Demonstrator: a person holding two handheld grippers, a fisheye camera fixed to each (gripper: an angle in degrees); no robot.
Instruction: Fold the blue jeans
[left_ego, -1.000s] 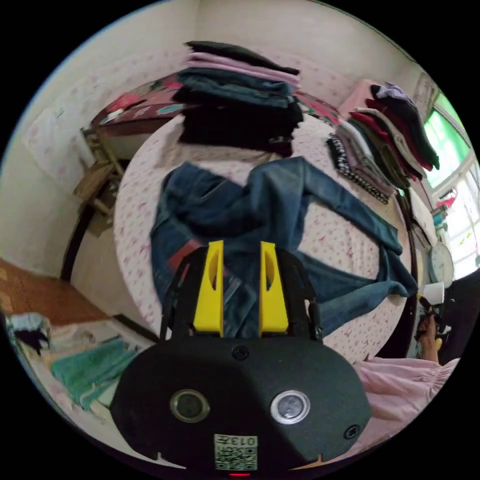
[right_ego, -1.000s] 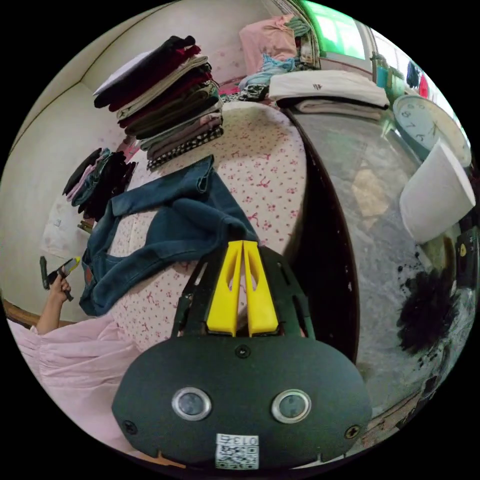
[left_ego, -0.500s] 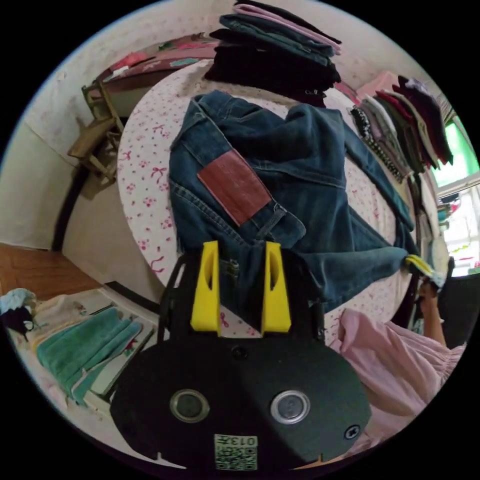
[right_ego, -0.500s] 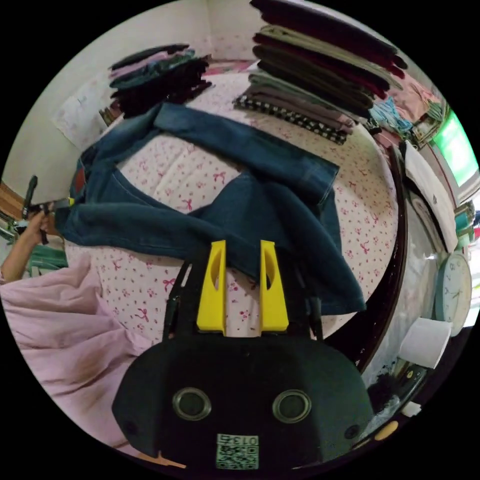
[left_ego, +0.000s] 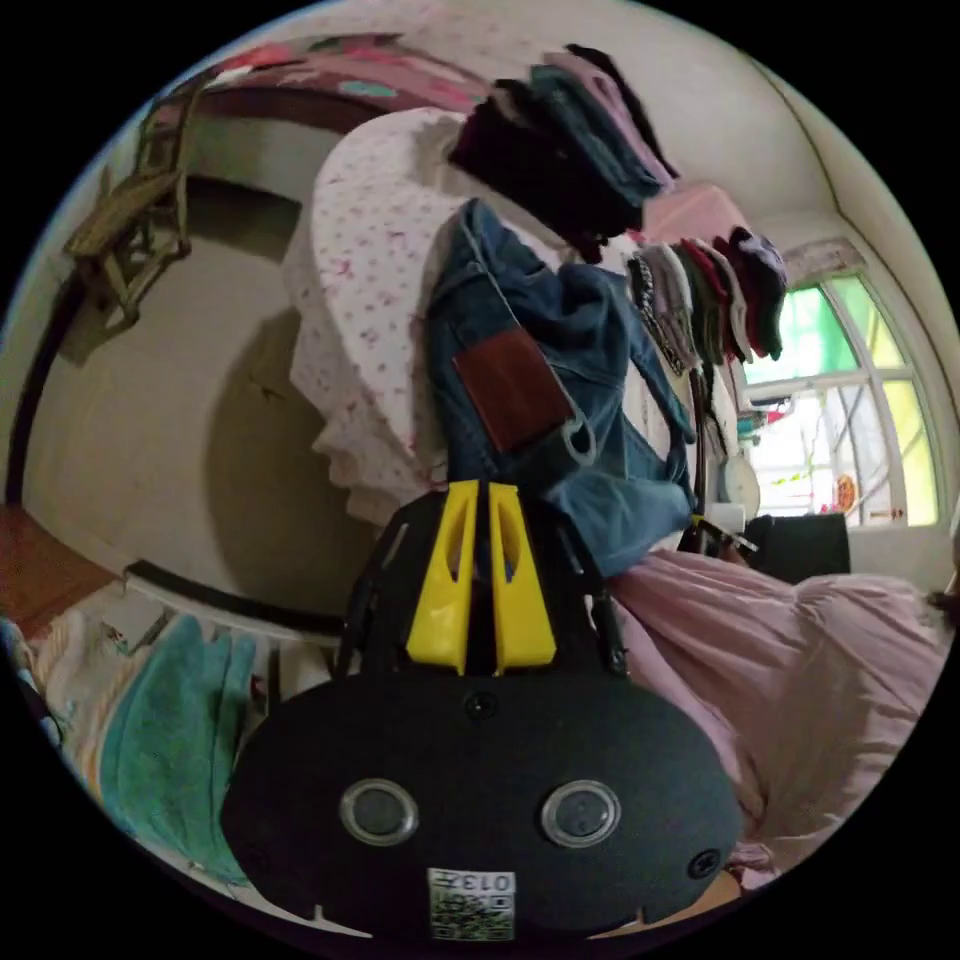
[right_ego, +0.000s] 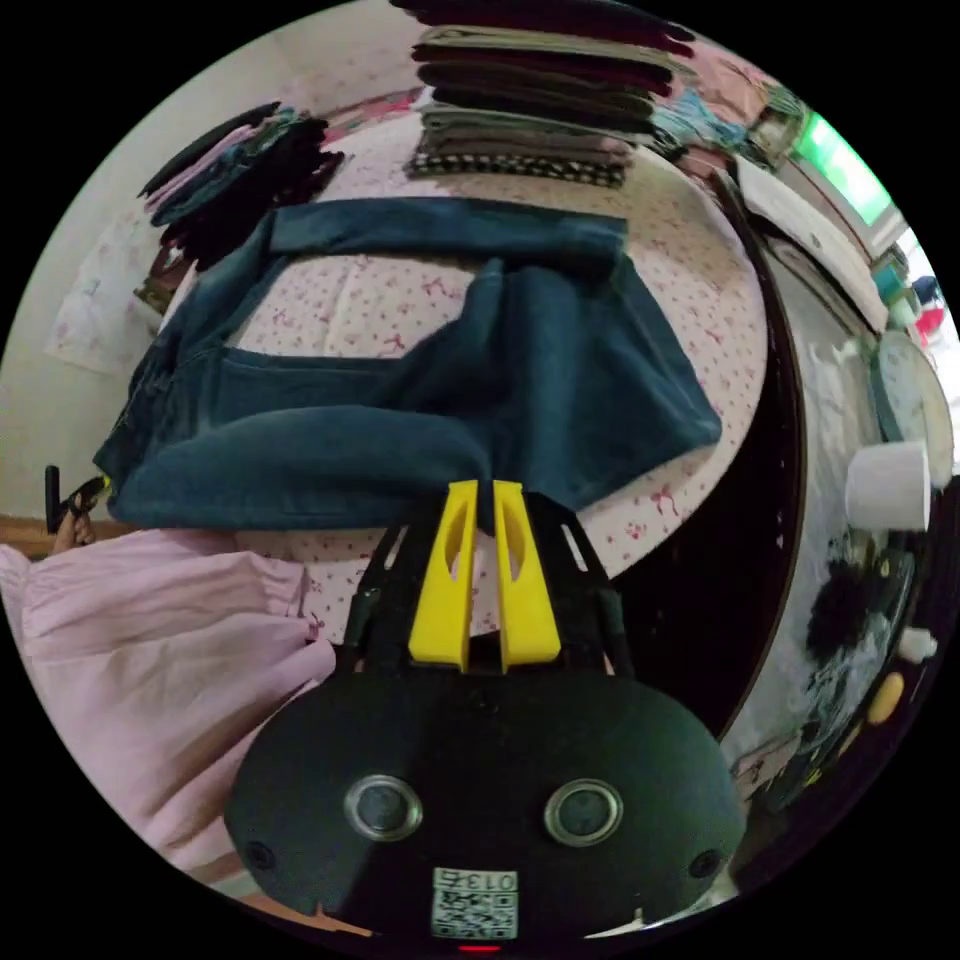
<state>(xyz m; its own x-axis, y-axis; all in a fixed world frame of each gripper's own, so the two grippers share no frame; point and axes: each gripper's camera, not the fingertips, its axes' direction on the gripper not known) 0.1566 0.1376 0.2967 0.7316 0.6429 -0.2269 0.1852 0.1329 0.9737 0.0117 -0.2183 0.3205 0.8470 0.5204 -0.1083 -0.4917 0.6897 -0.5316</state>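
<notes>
Both claws, left claw (left_ego: 478, 487) and right claw (right_ego: 479, 487), pinch closed on the heavy, limp blue jeans (right_ego: 400, 440), best held by waistband and hem.

Jeans (right_ego: 420, 400) lie on the bed (right_ego: 700, 260) before clothes stacks (right_ego: 530, 110).

The blue jeans (right_ego: 560, 360) are lying spread on the floral-sheeted bed (right_ego: 700, 260), one leg stretching straight along the far side by the folded stacks, the other doubling over near the front edge. The waistband end, with its brown leather patch (left_ego: 512, 388), is hanging at the bed's corner.
</notes>
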